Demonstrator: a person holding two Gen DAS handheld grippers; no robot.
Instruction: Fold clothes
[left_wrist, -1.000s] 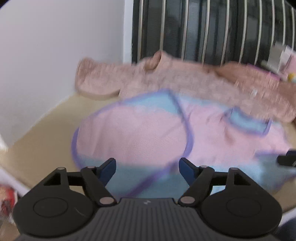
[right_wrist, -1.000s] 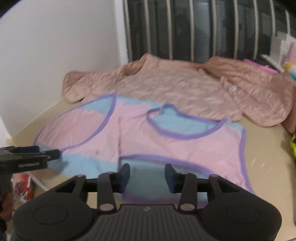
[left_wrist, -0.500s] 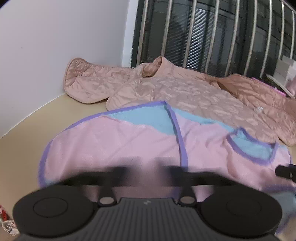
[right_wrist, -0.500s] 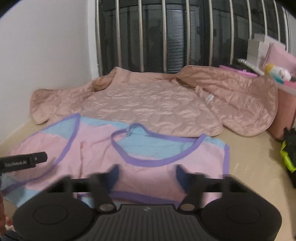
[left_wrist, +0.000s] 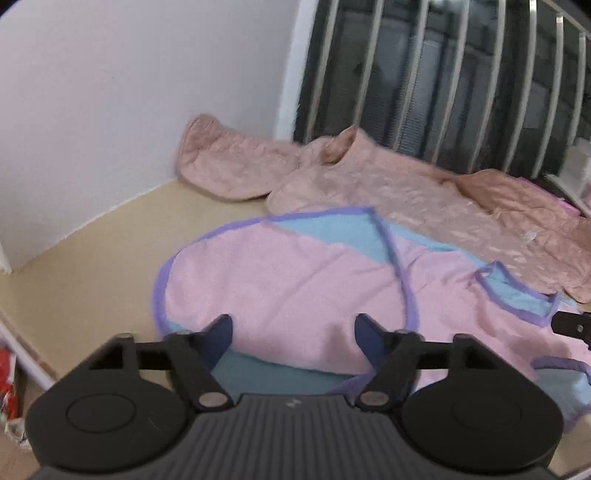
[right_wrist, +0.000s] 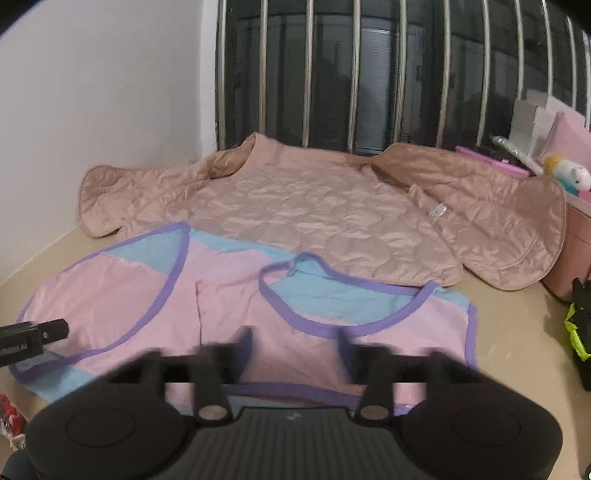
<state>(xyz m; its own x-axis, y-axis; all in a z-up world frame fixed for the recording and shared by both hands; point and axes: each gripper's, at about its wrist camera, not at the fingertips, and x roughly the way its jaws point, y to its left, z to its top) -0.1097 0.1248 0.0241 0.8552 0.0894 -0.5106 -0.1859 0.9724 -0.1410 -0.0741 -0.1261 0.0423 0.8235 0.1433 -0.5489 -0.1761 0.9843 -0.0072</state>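
With one side already lapped over its middle, the pink top (right_wrist: 229, 306) lay just before the quilted jacket (right_wrist: 314, 214), both grippers (left_wrist: 293, 326) (right_wrist: 293, 341) gaping empty above its near hem, so seizing any edge squarely seemed wise

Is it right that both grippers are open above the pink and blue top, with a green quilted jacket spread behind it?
Not quite: the quilted jacket is peach-pink, not green, as the right wrist view shows. The left gripper and right gripper are open above the pink and blue top.
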